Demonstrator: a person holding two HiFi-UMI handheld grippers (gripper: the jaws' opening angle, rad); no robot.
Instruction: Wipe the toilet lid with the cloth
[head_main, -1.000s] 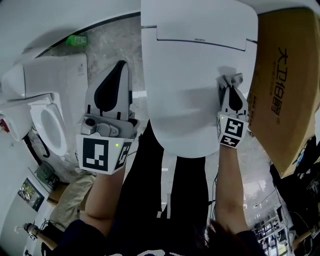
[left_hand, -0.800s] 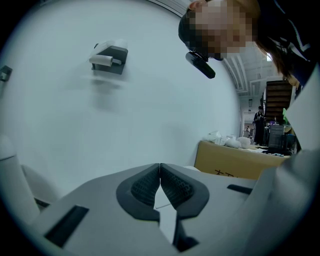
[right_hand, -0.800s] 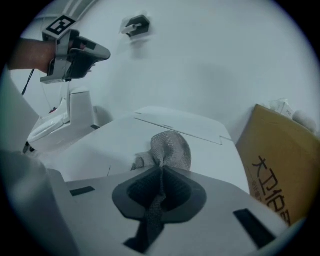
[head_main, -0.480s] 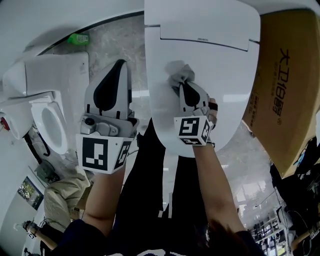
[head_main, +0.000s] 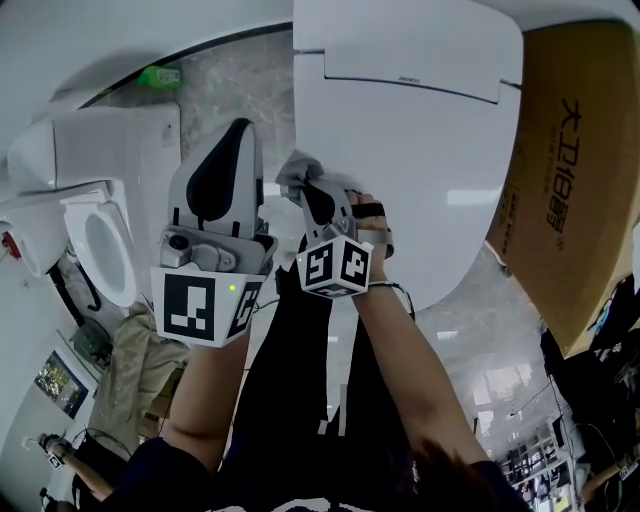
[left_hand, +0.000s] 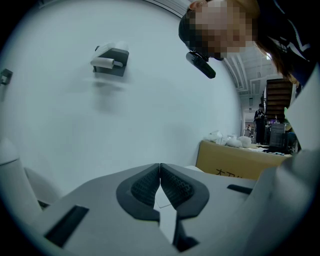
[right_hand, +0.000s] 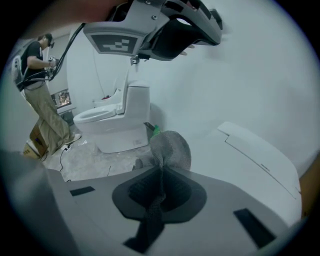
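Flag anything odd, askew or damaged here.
Nothing spilled or damaged. One oddity: a cardboard box stands close beside the toilet lid, at its right in the head view. Right gripper clamps the bunched cloth at the lid's left edge; left gripper shut, empty.

The toilet lid (head_main: 420, 150) is smooth white plastic with a glossy, pale sheen. The cloth (right_hand: 170, 150) is grey with a coarse open weave, matt and rough-looking. The left gripper (left_hand: 160, 170) and the right gripper (right_hand: 161, 182) both have smooth, matt grey plastic shells, with darker pads (left_hand: 145, 189) of a finely ribbed, rubbery-looking texture. The box (head_main: 570, 170) is dull brown cardboard printed in black. The floor (head_main: 230, 90) looks like mottled grey stone. The second toilet (head_main: 100, 160) is glossy white, ceramic by the look. The wall (left_hand: 150, 90) is smooth and matt.
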